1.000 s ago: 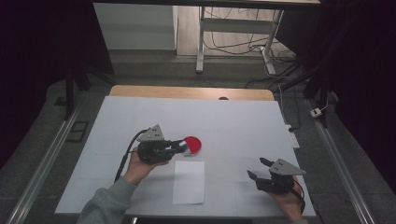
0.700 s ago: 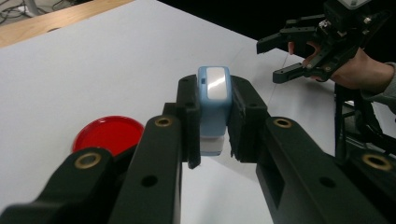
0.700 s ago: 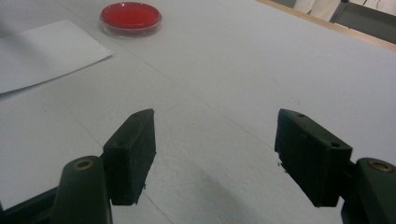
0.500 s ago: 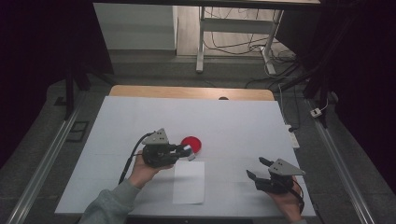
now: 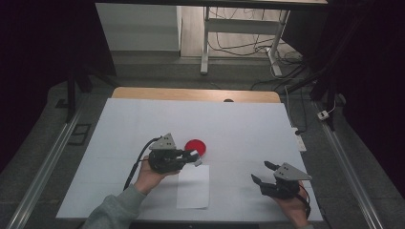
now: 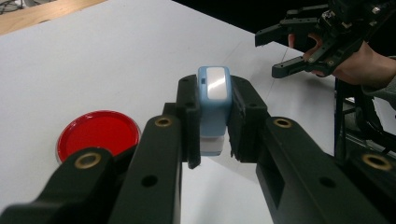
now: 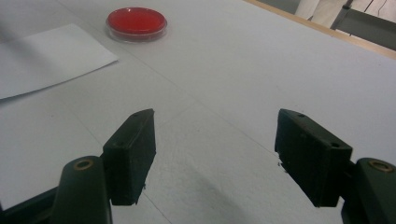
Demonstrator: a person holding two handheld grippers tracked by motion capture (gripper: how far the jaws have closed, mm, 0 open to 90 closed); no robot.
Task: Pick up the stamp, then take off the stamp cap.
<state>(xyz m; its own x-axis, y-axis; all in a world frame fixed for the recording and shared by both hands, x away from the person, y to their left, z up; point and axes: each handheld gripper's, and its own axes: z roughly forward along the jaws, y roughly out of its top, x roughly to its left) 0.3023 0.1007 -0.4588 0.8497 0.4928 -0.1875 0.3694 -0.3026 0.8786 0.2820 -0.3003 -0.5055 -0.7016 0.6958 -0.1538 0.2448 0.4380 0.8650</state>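
Over white table (image 5: 248,124), left hand-held gripper (image 6: 214,116) clamps blue stamp (image 6: 214,100) between its jaws.

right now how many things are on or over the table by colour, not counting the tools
red: 1, the round red dish
white: 1, the sheet of paper
blue and white: 1, the small stamp held in the left tool
total: 3

Left gripper (image 5: 196,158) with blue stamp (image 6: 213,112) nearer the paper (image 5: 193,187).
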